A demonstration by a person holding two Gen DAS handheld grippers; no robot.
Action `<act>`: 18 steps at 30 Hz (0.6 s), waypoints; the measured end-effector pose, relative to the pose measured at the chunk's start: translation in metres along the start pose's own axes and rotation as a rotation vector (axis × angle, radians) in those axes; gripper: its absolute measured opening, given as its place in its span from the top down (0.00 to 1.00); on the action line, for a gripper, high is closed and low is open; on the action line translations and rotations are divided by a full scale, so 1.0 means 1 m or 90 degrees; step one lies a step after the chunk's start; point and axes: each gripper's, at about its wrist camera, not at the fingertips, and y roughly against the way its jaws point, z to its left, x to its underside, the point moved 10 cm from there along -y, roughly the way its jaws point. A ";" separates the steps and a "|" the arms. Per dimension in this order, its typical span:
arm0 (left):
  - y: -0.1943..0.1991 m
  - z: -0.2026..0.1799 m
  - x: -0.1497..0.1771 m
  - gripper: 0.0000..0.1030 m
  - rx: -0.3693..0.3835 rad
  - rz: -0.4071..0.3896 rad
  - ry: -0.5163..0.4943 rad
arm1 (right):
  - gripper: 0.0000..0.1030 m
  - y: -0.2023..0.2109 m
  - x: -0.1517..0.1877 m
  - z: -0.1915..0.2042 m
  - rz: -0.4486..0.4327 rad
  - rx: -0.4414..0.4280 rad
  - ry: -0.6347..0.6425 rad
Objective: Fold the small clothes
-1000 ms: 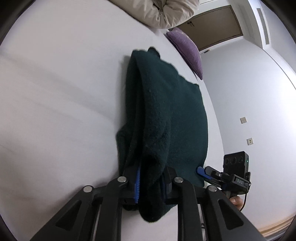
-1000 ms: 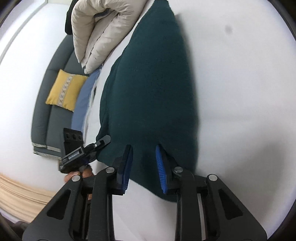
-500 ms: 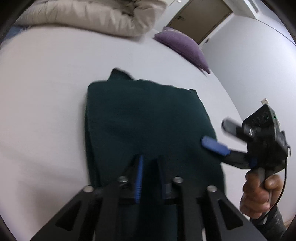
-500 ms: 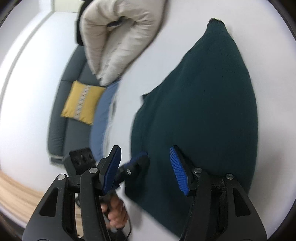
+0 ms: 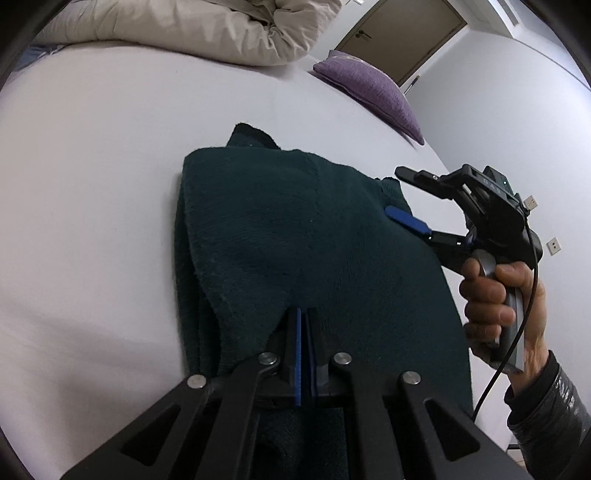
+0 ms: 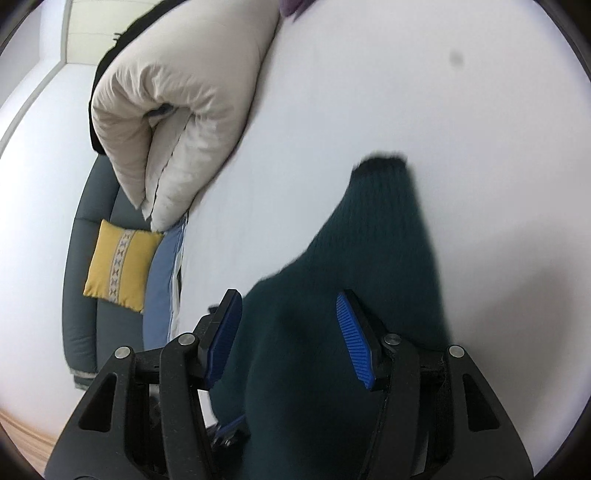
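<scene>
My left gripper [image 5: 303, 332] was pinched tight, its blue pads pressed together with no gap showing; whether a thin layer of cloth sat between them I could not tell. It rested at 6 o'clock in its own view, on the near edge of the dark green sweater [image 5: 295, 240]. My right gripper [image 5: 410, 201] stood wide apart, holding nothing, hovering over the sweater's 3 o'clock edge with one blue pad just above the knit. I judged it spread that way to be ready for the next fold. The sweater lay folded on the white bed [image 5: 92, 184], doubled layers along its 9 o'clock side, a dark cuff poking out at 12. Farther off, a cream duvet [image 5: 184, 29] and purple pillow [image 5: 369, 88] sat near 1 o'clock.
</scene>
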 end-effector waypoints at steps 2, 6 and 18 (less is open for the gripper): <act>-0.002 0.000 0.000 0.92 -0.007 -0.002 -0.010 | 0.56 0.003 -0.007 -0.008 -0.019 -0.009 -0.012; -0.004 -0.001 0.002 0.92 -0.022 -0.006 -0.026 | 0.61 0.022 -0.016 -0.027 -0.066 -0.003 -0.049; -0.009 -0.003 0.001 0.92 -0.039 -0.014 -0.035 | 0.33 0.091 0.128 0.046 0.063 -0.187 0.100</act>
